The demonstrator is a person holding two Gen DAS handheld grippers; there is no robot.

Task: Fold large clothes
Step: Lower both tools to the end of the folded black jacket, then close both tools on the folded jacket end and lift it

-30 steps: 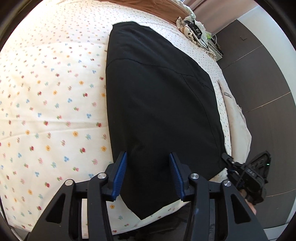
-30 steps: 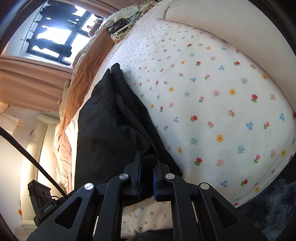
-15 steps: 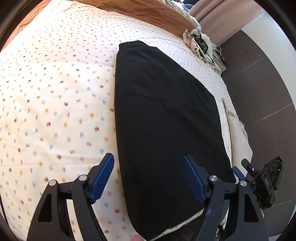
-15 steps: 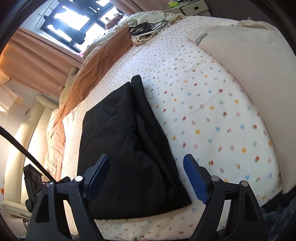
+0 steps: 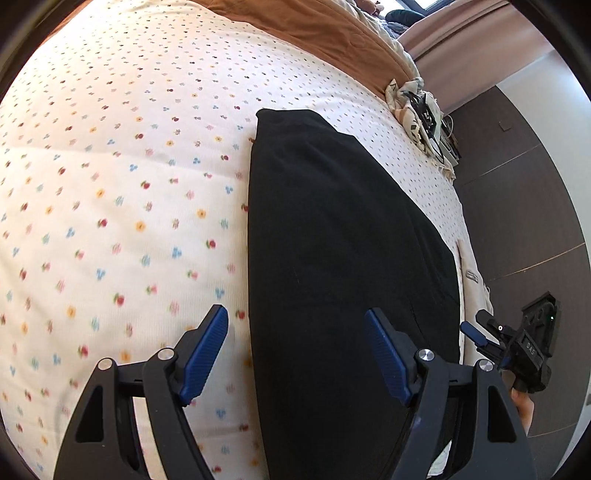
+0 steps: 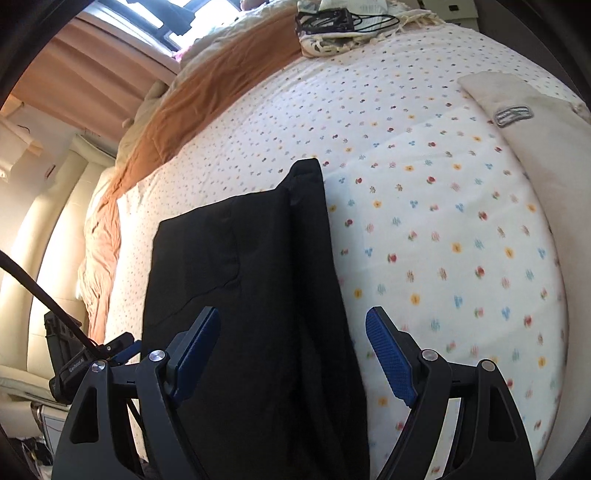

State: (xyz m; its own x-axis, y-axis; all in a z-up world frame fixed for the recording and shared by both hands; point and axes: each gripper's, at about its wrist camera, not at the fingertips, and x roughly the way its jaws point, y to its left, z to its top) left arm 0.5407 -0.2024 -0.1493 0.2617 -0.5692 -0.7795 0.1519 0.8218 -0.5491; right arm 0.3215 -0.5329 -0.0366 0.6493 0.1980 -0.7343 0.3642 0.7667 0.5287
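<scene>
A black garment [image 5: 340,251] lies flat and folded lengthwise on the flowered bedsheet [image 5: 122,184]. It also shows in the right wrist view [image 6: 251,280], with a folded layer along its right edge. My left gripper [image 5: 297,332] is open and empty above the garment's near left edge. My right gripper [image 6: 293,332] is open and empty above the garment's near right part. The right gripper also shows in the left wrist view [image 5: 517,350] beyond the garment's right edge.
An orange-brown blanket [image 6: 207,99] lies across the far end of the bed. A patterned cloth with black cables [image 6: 343,29] sits at the far corner. A cream pillow [image 6: 535,122] lies at the right. Dark wall panels [image 5: 517,206] stand beside the bed.
My right gripper has let go of the garment corner and opened wide. My left gripper has opened wider. Both have lifted back from the garment, which now lies flat.
</scene>
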